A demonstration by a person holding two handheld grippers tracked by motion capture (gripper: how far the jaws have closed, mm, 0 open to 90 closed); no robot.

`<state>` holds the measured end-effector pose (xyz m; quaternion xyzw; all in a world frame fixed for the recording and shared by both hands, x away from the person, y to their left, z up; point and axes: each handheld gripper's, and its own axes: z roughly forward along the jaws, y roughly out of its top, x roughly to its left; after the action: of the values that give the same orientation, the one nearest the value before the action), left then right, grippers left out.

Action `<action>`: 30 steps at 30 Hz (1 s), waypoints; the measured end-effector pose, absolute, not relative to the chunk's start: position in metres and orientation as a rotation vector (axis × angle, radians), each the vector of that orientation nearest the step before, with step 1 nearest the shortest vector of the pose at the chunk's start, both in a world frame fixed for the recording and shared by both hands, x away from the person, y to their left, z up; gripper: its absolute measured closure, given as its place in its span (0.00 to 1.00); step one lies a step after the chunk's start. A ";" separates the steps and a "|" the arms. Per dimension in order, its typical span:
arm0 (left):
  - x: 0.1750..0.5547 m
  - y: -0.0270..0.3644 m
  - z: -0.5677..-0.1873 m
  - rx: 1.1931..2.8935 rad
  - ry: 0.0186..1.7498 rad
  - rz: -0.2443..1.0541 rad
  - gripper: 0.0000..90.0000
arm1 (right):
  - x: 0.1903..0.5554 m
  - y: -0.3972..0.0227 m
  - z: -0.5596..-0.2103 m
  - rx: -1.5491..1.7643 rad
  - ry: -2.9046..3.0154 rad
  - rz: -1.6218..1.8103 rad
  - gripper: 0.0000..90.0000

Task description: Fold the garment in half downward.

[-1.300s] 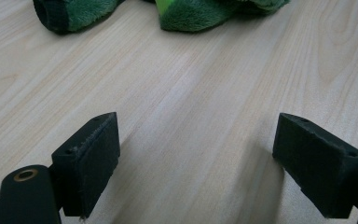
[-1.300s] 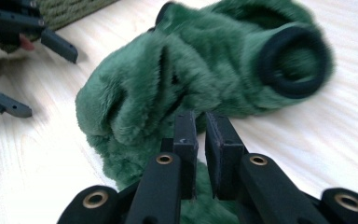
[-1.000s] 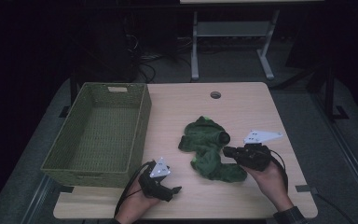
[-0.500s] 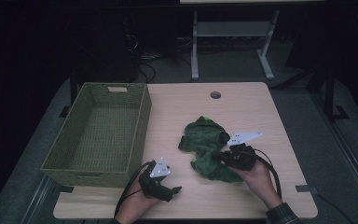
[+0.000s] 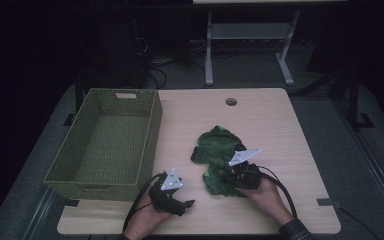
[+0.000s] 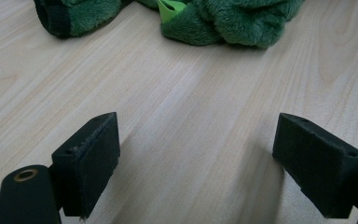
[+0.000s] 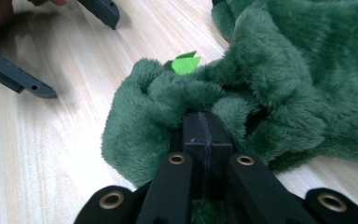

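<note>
Dark room, cables and a metal stand leg at the top of the high view; light wood counter (image 5: 275, 125) mid-frame. Green woven basket (image 5: 152, 135) sits at the left, nothing in it, long side facing the cloth, so probably the drop target. Green plush garment (image 5: 215, 150) lies crumpled just right of centre, apart from the basket. Right gripper (image 7: 204, 126) has its fingers pressed together on a fold of the plush at the garment's lower edge; in its own view the pile bunches up around the closed pads, the jaws having just finished closing. Grip is on a raised ridge, likely because the flat parts give nothing to pinch. Left gripper (image 6: 209, 154) rests low on the counter at the lower centre of the high view, fingers wide with only bare wood between them, aimed at the garment's near edge at the top of its own view; looks parked, ready to take a second corner. Small bright green tag (image 7: 185, 64) sticks out of the plush; no print legible on it. No brands or writing readable anywhere else.
</note>
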<state>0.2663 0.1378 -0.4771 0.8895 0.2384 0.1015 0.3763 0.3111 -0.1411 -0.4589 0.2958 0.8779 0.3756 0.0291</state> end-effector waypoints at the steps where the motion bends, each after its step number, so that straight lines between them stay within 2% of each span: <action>1: 0.266 0.138 -0.477 2.275 0.610 0.260 0.16 | 0.311 -0.140 -0.461 0.915 2.705 1.163 1.00; 9: 0.267 0.138 -0.477 2.275 0.608 0.264 0.16 | 0.311 -0.144 -0.457 0.899 2.681 1.188 0.98; 12: 0.267 0.138 -0.477 2.275 0.608 0.264 0.15 | 0.309 -0.154 -0.445 0.899 2.623 1.261 0.92; 19: 0.266 0.137 -0.477 2.277 0.607 0.256 0.14 | 0.301 -0.182 -0.430 0.922 2.543 1.312 0.86; 24: 0.266 0.137 -0.477 2.277 0.608 0.255 0.14 | 0.295 -0.203 -0.432 0.939 2.519 1.285 0.80; 30: 0.266 0.137 -0.477 2.277 0.607 0.255 0.14 | 0.286 -0.233 -0.439 0.995 2.490 1.255 0.80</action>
<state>0.2665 0.1371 -0.4771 0.8901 0.2374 0.0997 0.3760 0.2864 -0.2327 -0.4389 0.3347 0.8376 0.4221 0.0902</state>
